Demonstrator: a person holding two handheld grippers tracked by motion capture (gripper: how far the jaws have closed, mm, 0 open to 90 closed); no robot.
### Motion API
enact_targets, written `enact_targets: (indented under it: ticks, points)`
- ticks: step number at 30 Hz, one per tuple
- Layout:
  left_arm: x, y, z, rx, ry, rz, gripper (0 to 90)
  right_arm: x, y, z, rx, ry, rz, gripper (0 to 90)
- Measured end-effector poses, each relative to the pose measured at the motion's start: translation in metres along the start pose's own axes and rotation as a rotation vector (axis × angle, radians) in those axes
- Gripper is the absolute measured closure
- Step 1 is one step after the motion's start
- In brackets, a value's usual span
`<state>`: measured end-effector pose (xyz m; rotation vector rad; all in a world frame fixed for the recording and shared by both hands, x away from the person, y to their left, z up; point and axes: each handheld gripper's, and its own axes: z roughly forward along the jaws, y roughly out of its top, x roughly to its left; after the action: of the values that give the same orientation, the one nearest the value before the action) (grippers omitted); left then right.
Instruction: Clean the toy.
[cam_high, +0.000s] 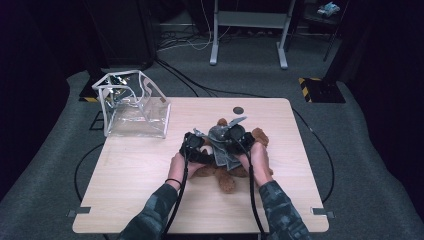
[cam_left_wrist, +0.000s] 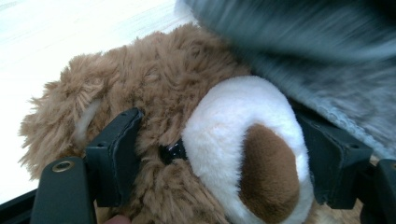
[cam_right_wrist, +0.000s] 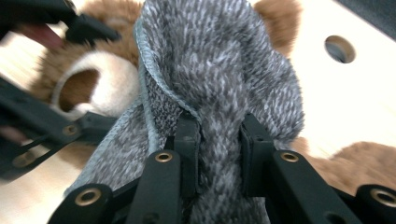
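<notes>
A brown teddy bear (cam_high: 227, 182) lies in the middle of the wooden table (cam_high: 140, 185). A grey knit garment (cam_high: 223, 147) is draped over its body. In the left gripper view the bear's furry head (cam_left_wrist: 187, 70) with its white muzzle (cam_left_wrist: 233, 121) sits between the two jaws, which press into the fur on either side. My left gripper (cam_left_wrist: 224, 154) is shut on the head. My right gripper (cam_right_wrist: 218, 149) is shut on a bunched fold of the grey knit garment (cam_right_wrist: 224, 60), lifted just above the bear (cam_right_wrist: 93, 79). In the high view both grippers (cam_high: 200, 145) (cam_high: 235, 137) meet over the bear.
A clear plastic bag on a white frame (cam_high: 135, 105) stands at the table's far left corner. A round hole (cam_high: 238, 110) lies in the tabletop beyond the bear. Cables run across the grey carpet, and a desk's metal legs (cam_high: 215, 45) stand farther back.
</notes>
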<state>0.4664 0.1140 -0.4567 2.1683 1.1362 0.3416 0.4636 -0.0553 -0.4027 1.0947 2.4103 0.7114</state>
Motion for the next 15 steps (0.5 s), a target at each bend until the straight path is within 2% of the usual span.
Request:
enact_targets:
  ticks: [2, 3, 4, 5, 6, 8, 9, 10, 12, 13, 15]
  points:
    - [0.000, -0.001, 0.000, -0.007, -0.002, 0.007, 21.6, -0.002, -0.002, 0.012, 0.018, -0.018, -0.019, 73.0]
    - [0.000, -0.001, 0.000, -0.007, -0.004, 0.008, 21.6, -0.006, -0.006, 0.013, 0.016, -0.002, 0.017, 73.4]
    - [-0.001, -0.001, 0.001, -0.007, -0.003, 0.009, 21.3, -0.013, -0.009, 0.011, 0.003, 0.013, 0.024, 73.7]
    - [-0.001, -0.001, 0.001, -0.007, -0.003, 0.009, 21.0, -0.013, -0.009, 0.011, 0.003, 0.013, 0.024, 73.7]
    - [-0.001, -0.002, 0.001, -0.010, 0.002, 0.009, 21.0, -0.019, -0.014, 0.007, 0.006, -0.006, 0.020, 73.9]
    - [-0.001, -0.002, 0.001, -0.012, -0.001, 0.012, 21.0, -0.023, -0.016, 0.005, 0.005, -0.014, 0.023, 73.9]
    - [-0.001, -0.003, 0.001, -0.014, -0.003, 0.011, 21.0, -0.027, -0.019, 0.002, 0.004, -0.031, 0.033, 74.0]
    - [-0.001, -0.004, 0.001, -0.022, -0.004, 0.008, 21.0, -0.038, -0.027, -0.002, 0.016, -0.051, 0.065, 74.2]
    - [-0.002, -0.004, 0.001, -0.024, 0.002, 0.010, 21.0, -0.049, -0.038, -0.003, 0.009, -0.054, 0.122, 74.4]
    - [-0.002, -0.004, 0.001, -0.024, 0.002, 0.010, 21.0, -0.049, -0.038, -0.003, 0.009, -0.054, 0.122, 74.4]
    - [-0.002, -0.005, 0.002, -0.028, -0.001, 0.008, 21.0, -0.057, -0.050, -0.005, 0.020, -0.075, 0.139, 74.7]
